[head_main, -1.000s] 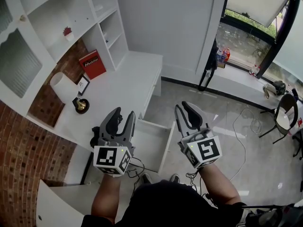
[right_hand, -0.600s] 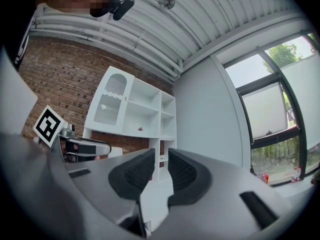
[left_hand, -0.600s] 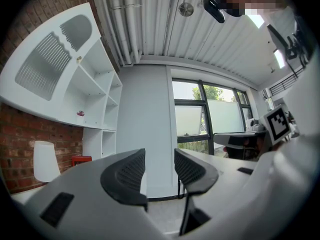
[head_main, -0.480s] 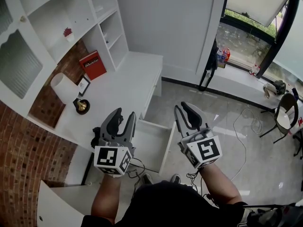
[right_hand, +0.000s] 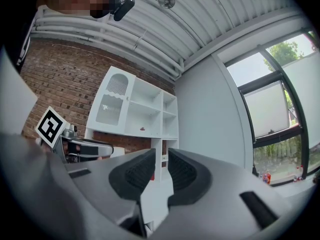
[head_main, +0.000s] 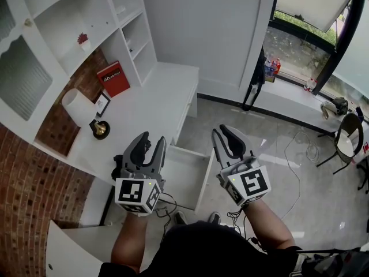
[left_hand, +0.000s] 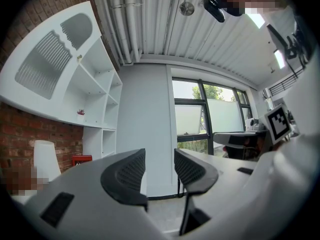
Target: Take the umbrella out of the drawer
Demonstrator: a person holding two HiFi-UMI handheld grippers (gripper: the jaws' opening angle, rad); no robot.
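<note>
— What does the left gripper (head_main: 150,138) hold?
— Nothing; its jaws stand slightly apart. Below, the drawer (head_main: 183,175) is pulled out, its visible floor bare.
— The umbrella?
— In no view. Hidden behind the grippers or already out, I cannot judge. The right gripper (head_main: 221,129) is empty also; its jaws just narrowed slightly.

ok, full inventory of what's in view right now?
shelves: 1 unit, white, left wall
plant: 1, red, upper shelf
book: 1, red, back of desk
lamp: 1, white, desk left
picture frame: 1, dark, beside lamp
ornament: 1, gold, desk front
desk: 1, white, below shelves
drawer: 1, white, pulled open
bottles: several, mixed, window sill
chair: 1, black, far right
cable: 1, white, floor
left gripper: 1, grey, jaws apart, empty
right gripper: 1, grey, jaws narrowly apart, just closing, empty
</note>
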